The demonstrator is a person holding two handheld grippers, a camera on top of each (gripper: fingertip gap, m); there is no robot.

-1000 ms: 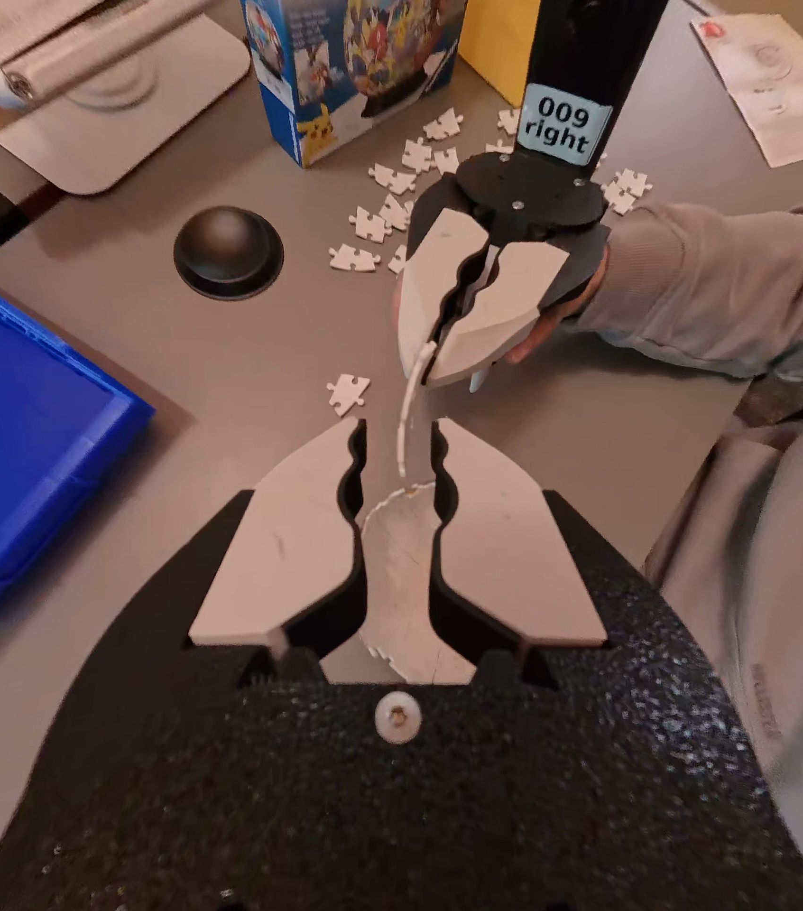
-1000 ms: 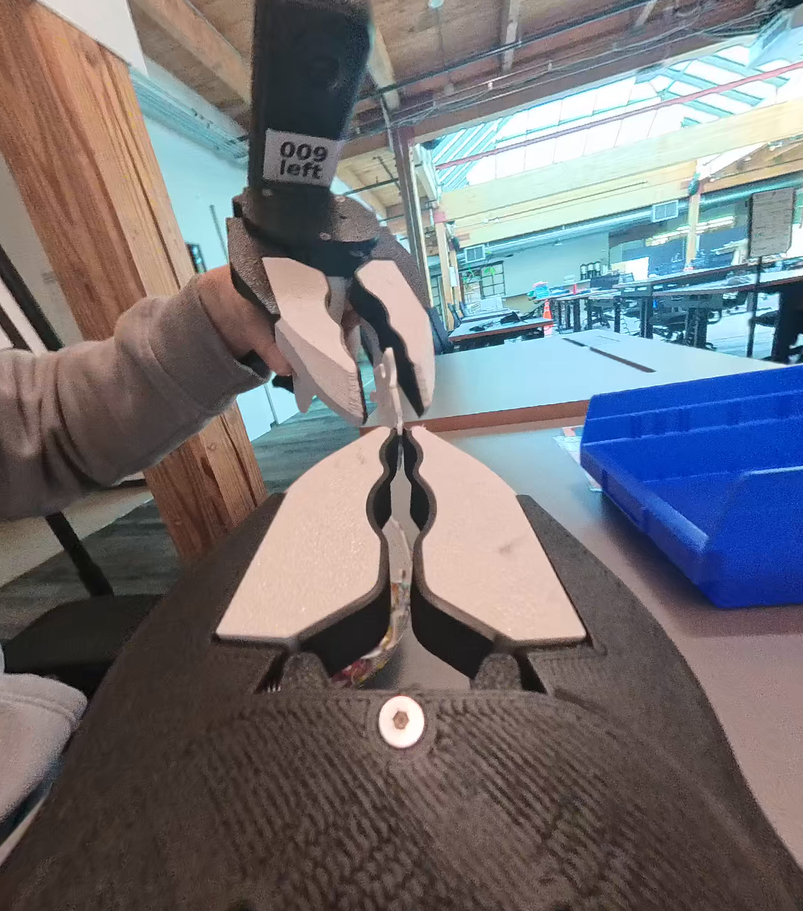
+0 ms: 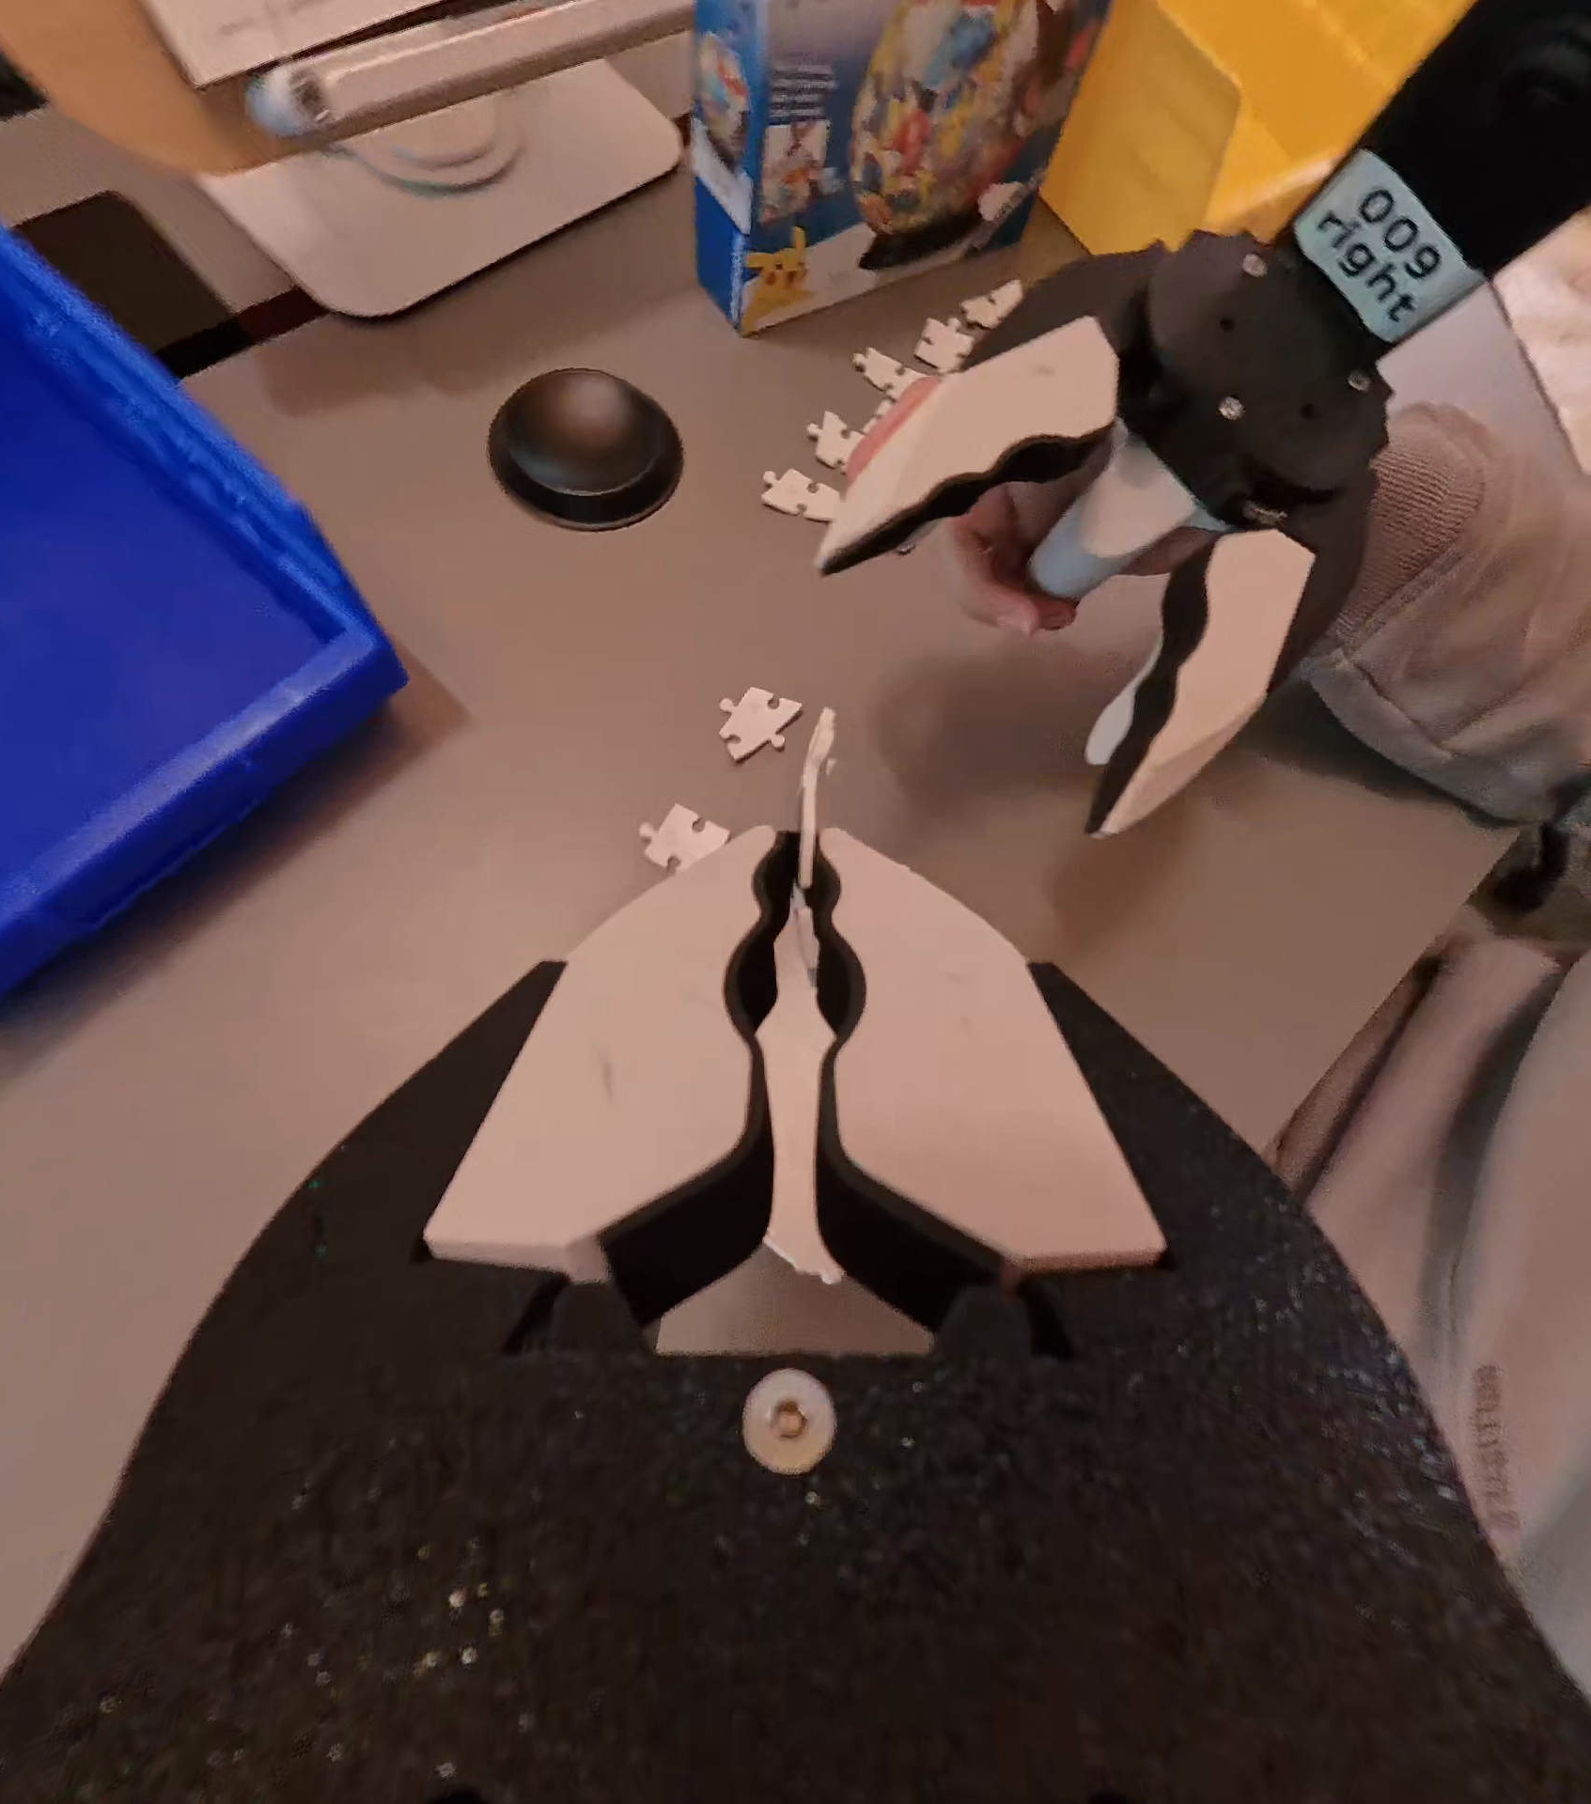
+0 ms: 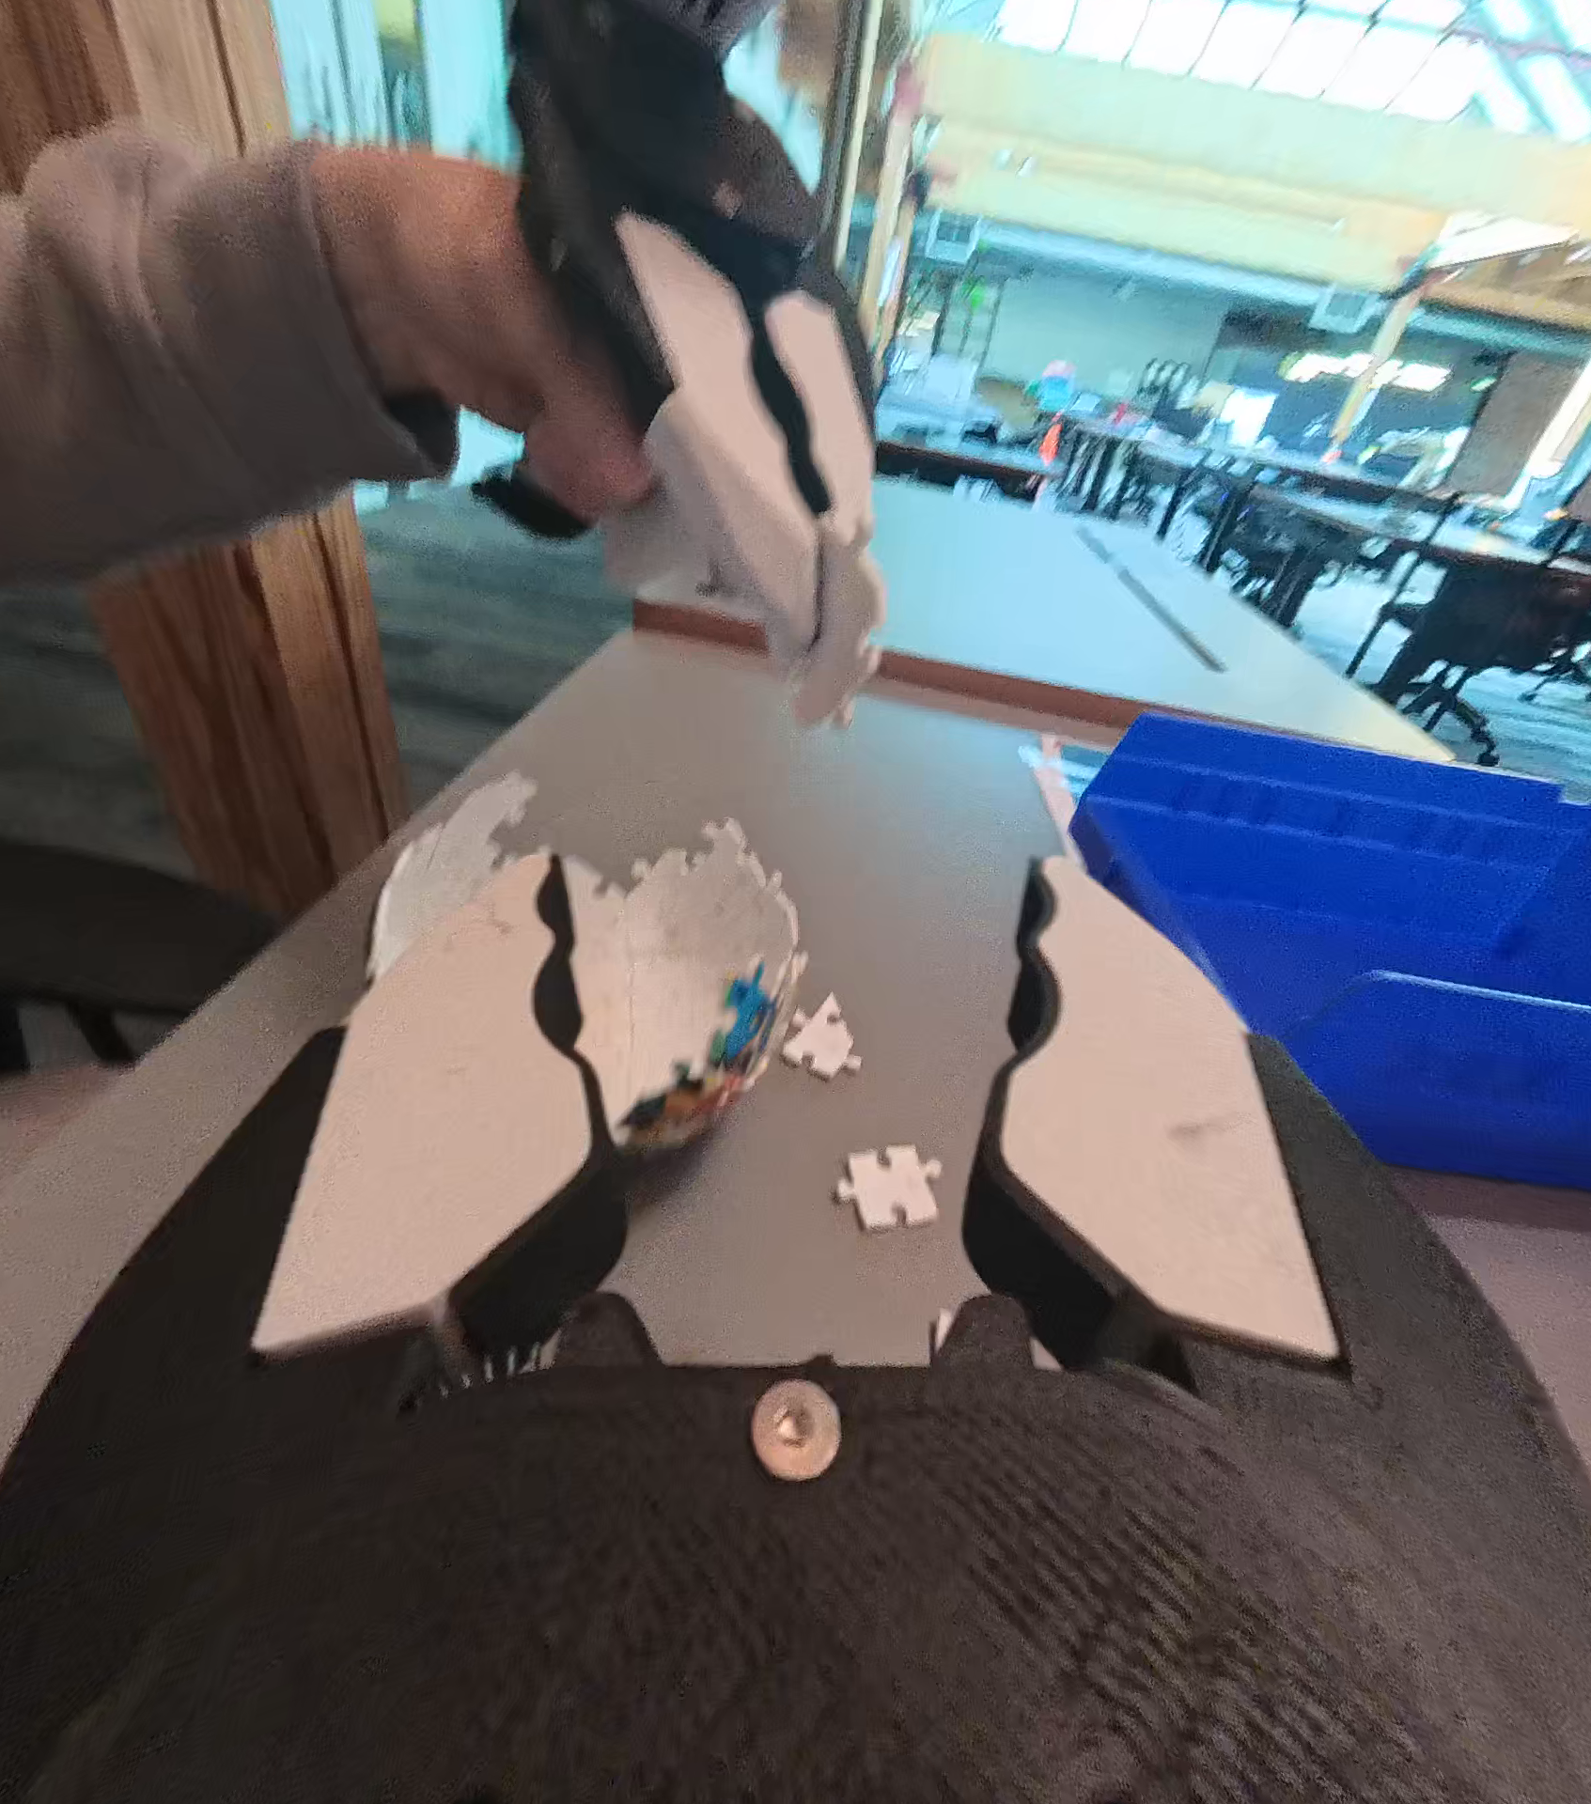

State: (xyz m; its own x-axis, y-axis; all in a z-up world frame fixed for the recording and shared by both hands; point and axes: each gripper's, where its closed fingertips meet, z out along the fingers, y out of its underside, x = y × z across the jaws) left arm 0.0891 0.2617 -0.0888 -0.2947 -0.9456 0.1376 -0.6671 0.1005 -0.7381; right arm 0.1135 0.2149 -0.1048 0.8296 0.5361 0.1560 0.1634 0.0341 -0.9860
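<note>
Left gripper [image 3: 803, 847]: fingers drawn together on a white puzzle section [image 3: 816, 781], pinched thin-edge-on at the fingertips; part of it juts out past the tips, the rest runs back between the fingers. Held up off the table.
Same gripper, right wrist view [image 4: 825, 625]: blurred, raised above the table, white piece [image 4: 835, 664] hanging below its tips.
Right gripper [image 4: 791, 874]: jaws spread wide, nothing between them. Seen from the left wrist view [image 3: 962, 698] it sits well apart from the held section, toward the table's right edge, one finger pointing left, the other down.
Curved puzzle shell [image 4: 684, 986]: white inside, colour print on its outer face; stands on the table just inside the right gripper's left finger. Contact cannot be told.
Loose pieces [image 4: 889, 1186]: two white ones lie on the table between the right gripper's open fingers. In the left wrist view two lie just beyond the left gripper's tips [image 3: 757, 720], more scattered near the box.
Table [image 3: 518, 722]: grey.
Blue bin [image 3: 88, 625]: at the table's left edge.
Black dome [image 3: 584, 447]: set in the table, between bin and scattered pieces.
Puzzle box [image 3: 859, 146]: upright at the far edge, a yellow object beside it.
Person: grey sleeve [image 3: 1504, 625] behind the right gripper.
</note>
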